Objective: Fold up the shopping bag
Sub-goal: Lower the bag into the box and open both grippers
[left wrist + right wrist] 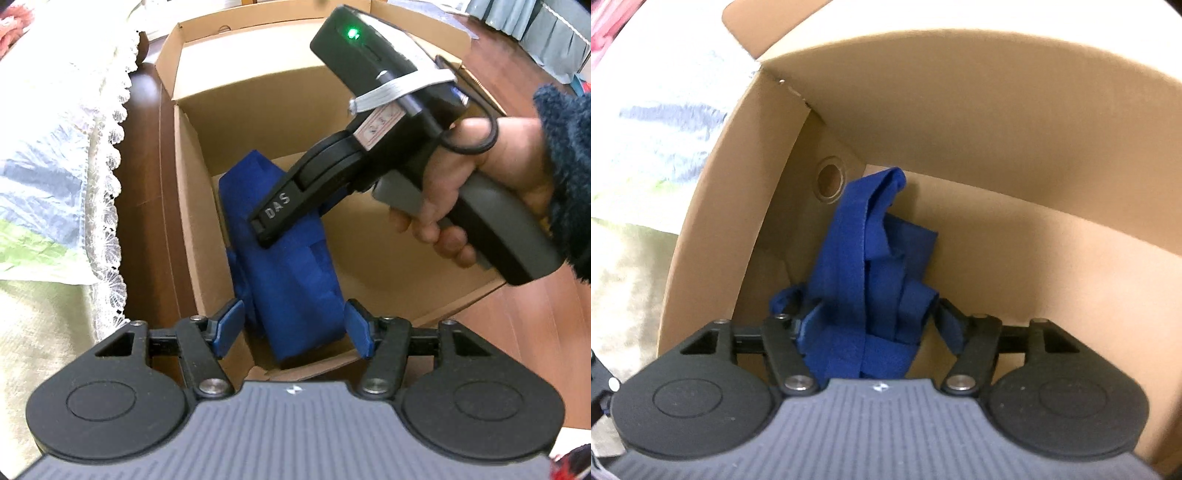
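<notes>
Left wrist view: folded blue shopping bag (291, 280) lying on floor of cardboard box (192, 192), toward its left wall; left claw (293, 325) released above it. Right claw (875, 325) spread, straddling bag without pressing.

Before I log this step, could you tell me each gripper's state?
Left gripper: open, holding nothing, above the blue bag.
Right gripper: open, bag between its jaws, not gripped.
</notes>
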`<state>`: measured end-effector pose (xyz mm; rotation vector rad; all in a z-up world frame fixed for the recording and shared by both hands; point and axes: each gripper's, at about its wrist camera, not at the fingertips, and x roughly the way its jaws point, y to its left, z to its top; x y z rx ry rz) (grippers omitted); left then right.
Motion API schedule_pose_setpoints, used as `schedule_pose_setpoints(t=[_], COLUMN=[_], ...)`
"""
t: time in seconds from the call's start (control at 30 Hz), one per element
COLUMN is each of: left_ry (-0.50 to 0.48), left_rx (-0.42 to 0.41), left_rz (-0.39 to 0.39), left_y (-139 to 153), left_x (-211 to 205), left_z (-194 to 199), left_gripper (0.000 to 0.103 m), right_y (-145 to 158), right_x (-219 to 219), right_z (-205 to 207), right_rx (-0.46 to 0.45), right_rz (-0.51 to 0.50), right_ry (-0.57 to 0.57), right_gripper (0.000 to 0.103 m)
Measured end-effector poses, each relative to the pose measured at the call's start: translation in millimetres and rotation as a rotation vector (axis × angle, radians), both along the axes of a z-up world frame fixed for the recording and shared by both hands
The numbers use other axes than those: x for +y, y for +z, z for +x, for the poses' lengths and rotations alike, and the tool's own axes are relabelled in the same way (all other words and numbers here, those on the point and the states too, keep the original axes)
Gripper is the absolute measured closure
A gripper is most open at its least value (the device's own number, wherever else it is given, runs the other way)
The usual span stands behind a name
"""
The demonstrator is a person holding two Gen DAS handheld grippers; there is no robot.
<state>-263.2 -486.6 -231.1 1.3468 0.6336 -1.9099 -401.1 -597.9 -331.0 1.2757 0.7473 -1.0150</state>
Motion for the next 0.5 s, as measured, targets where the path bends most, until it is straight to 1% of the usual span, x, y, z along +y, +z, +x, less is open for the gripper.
schedule_pose_setpoints(t=[0.1,0.17,0.23,0.27,0.3,0.37,0.43,0.5], left_ry=[0.009,0.013,0.017,0.018,0.02,0.021,0.027,0.033], left_rx=[0.001,0.003,0.007,0.009,0.011,0.009,0.01,0.013], left_rz=[-0.004,-0.008,-0.009,-0.011,-0.011,-0.01,-0.006,0.0], left_y=[2.7,4.3,5.5,6.1,6.6,6.6,6.9,7.4], left_x=[1.1,0.8,0.6,0.8,1.2,1.9,3.5,6.0], left_z=[3.3,5.2,7.0,7.6,8.1,8.8,10.1,12.1], left_gripper=[0.041,0.041,0.041,0.041,0.041,0.041,0.041,0.041], right_y=[9.4,17.4,22.5,23.0,23.2,17.5,10.2,8.3], right_x=[8.9,17.0,25.6,28.3,30.7,38.2,43.9,48.0], right_z=[7.0,7.9,8.1,11.4,15.1,20.8,25.9,30.6], right_rx=[0.037,0.037,0.02,0.018,0.017,0.003,-0.016,-0.052], right_rz=[-0.015,-0.019,-0.006,0.011,0.028,0.058,0.084,0.083], right_ry=[0.022,0.009,0.0,0.0,-0.001,0.002,-0.021,-0.045], right_gripper=[0.037,0.037,0.045,0.058,0.075,0.079,0.079,0.079])
